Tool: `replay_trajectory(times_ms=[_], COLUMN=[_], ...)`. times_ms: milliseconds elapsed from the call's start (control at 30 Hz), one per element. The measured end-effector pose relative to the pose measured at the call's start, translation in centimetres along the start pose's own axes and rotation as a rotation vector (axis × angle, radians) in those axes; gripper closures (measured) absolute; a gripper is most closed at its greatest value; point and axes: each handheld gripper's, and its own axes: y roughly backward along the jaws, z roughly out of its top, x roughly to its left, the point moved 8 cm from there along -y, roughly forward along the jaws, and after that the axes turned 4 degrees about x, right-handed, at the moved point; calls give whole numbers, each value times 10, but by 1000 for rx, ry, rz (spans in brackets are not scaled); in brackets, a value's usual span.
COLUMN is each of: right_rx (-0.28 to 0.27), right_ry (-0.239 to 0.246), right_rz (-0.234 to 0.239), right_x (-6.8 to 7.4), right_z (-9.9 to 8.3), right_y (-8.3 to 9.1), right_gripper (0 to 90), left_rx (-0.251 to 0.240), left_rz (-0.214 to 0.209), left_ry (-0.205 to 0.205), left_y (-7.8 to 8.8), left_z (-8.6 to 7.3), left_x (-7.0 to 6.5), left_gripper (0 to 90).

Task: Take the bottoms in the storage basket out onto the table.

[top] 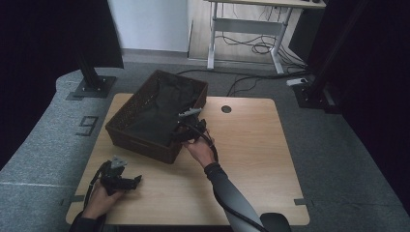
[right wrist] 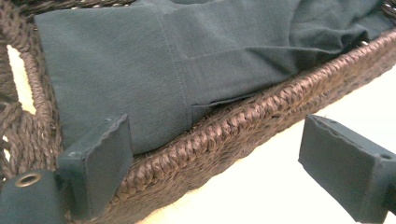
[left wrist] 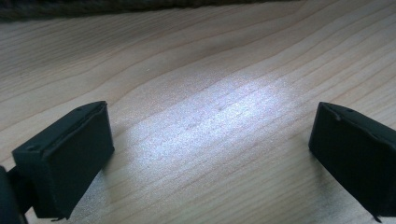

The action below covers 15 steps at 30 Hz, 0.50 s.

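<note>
So the right tool (top: 181,131) is up at the near right corner of the brown wicker basket (top: 140,140), and its jaws are apart with the woven rim sitting between them: one jaw inside the basket, the other outside over the bare wood. In the right gripper view the pads aren't pressing on anything; the inner jaw is just beside the dark green cloth (right wrist: 154,70), which lies folded flat in the basket with a stitched hem running down it and its edge resting against the basket wall (right wrist: 243,126). You can see light through a handle gap in the weave on the left of that view.

The left tool (top: 126,182) is well apart from all this, resting low near the front left corner of the wooden surface (top: 251,159), held in the person's left hand (top: 99,199). Its jaws are wide apart too, with only wood grain and a bright patch of reflected light between them.

The basket sits on the left half of the surface, angled a bit, with the cloth covering most of its floor.
</note>
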Motion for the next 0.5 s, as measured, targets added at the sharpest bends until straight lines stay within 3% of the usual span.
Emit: replay_trajectory(times_ms=[200, 500], right_rx=[0, 6], right_ry=[-10, -23], right_rz=[-6, -5], right_x=[-9, -24], right_z=[-5, -12], right_y=[5, 15], right_gripper=[133, 261], left_rx=[0, 0], left_rz=[0, 0], left_ry=[-1, 0], left_y=[0, 0], left_z=[0, 0], left_x=[0, 0], left_gripper=[0, 0])
